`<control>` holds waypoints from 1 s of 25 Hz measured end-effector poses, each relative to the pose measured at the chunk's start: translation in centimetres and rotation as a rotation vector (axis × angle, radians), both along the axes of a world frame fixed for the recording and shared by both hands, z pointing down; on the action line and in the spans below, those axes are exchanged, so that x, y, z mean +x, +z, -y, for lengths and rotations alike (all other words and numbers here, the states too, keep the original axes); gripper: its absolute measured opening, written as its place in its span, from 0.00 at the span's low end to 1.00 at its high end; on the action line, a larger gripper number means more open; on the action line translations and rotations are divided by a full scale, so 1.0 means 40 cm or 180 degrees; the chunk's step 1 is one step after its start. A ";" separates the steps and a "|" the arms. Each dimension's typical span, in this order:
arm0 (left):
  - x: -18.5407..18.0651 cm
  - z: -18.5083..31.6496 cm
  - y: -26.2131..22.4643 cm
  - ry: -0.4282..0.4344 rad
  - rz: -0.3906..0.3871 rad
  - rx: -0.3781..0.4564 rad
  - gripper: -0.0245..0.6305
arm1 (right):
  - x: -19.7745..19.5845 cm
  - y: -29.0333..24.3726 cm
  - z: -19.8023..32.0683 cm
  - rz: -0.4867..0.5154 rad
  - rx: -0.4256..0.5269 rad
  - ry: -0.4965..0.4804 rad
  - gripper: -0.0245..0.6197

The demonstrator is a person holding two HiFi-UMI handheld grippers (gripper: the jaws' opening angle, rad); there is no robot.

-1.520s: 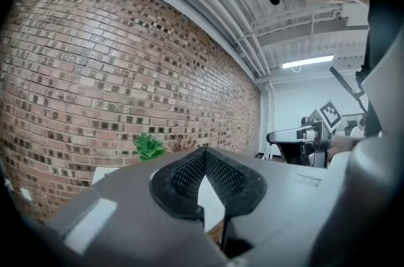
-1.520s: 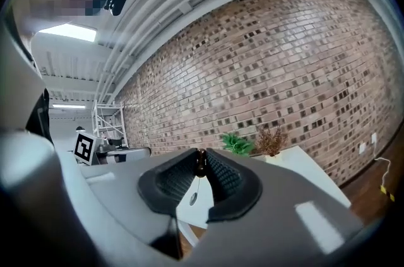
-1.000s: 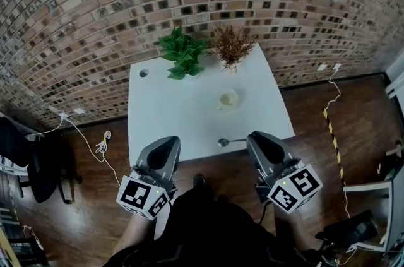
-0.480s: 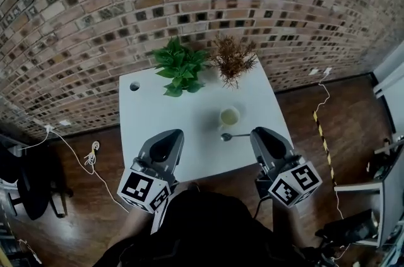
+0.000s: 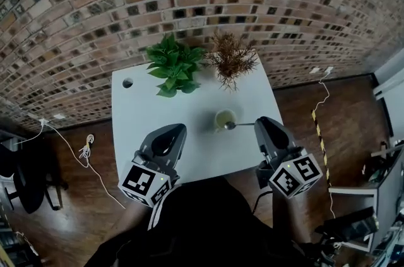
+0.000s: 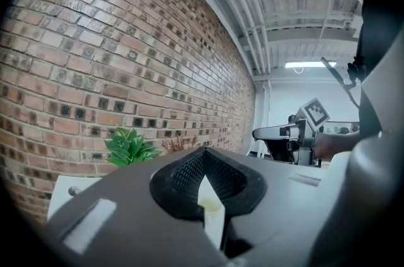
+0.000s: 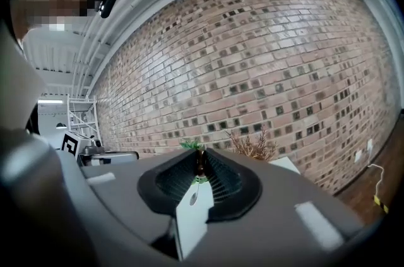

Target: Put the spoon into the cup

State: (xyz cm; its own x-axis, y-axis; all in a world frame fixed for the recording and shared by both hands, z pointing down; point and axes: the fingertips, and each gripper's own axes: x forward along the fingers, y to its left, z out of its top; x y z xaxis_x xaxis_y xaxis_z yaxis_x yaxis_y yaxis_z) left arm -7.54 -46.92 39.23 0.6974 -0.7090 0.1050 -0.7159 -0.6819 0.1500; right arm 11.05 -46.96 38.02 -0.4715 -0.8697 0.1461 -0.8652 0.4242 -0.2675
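A pale cup (image 5: 224, 116) stands on the white table (image 5: 139, 111), right of centre. My right gripper (image 5: 257, 123) is shut on the handle of a metal spoon (image 5: 238, 125), which lies level and points left. The spoon's bowl is at the cup's near right rim. In the right gripper view the spoon (image 7: 193, 197) shows in the narrow slit between the jaws of the right gripper (image 7: 200, 156). My left gripper (image 5: 178, 128) hovers over the table left of the cup, jaws together and holding nothing. In the left gripper view the cup (image 6: 213, 220) shows under the left gripper (image 6: 203, 153).
A green leafy plant (image 5: 172, 64) and a dried brown plant (image 5: 230, 57) stand at the table's far edge against the brick wall. A round hole (image 5: 127, 83) is in the table's far left corner. Cables (image 5: 85, 149) lie on the wooden floor.
Both grippers have moved forward from the table's near edge to over the tabletop. The spoon travelled with the right gripper, and its bowl now reaches the cup.
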 end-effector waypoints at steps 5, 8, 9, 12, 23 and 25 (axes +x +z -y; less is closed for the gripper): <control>0.040 0.032 0.014 -0.0187 0.0052 -0.0034 0.03 | 0.032 0.052 0.072 -0.0016 -0.0088 -0.0225 0.12; 0.061 0.057 0.046 -0.0251 0.0117 -0.0116 0.03 | 0.040 0.095 0.115 -0.0014 -0.0160 -0.0311 0.12; 0.063 0.064 0.056 -0.0287 0.0131 -0.0129 0.03 | 0.043 0.114 0.126 -0.0012 -0.0199 -0.0325 0.12; 0.073 0.093 0.074 -0.0379 0.0140 -0.0116 0.03 | 0.060 0.160 0.161 0.0010 -0.0298 -0.0348 0.12; 0.107 0.159 0.233 -0.0523 0.0186 -0.0473 0.03 | 0.058 0.308 0.236 -0.0105 -0.0558 -0.0525 0.12; 0.112 0.168 0.255 -0.0509 0.0160 -0.0497 0.03 | 0.054 0.339 0.244 -0.0125 -0.0627 -0.0539 0.12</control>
State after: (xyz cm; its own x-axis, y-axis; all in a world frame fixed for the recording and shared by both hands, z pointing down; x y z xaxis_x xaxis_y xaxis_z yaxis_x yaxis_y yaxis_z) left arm -3.07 -53.64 49.43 0.5686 -0.7825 0.2538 -0.8222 -0.5306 0.2061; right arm 13.20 -56.71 51.59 -0.5986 -0.7318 0.3259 -0.7977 0.5069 -0.3268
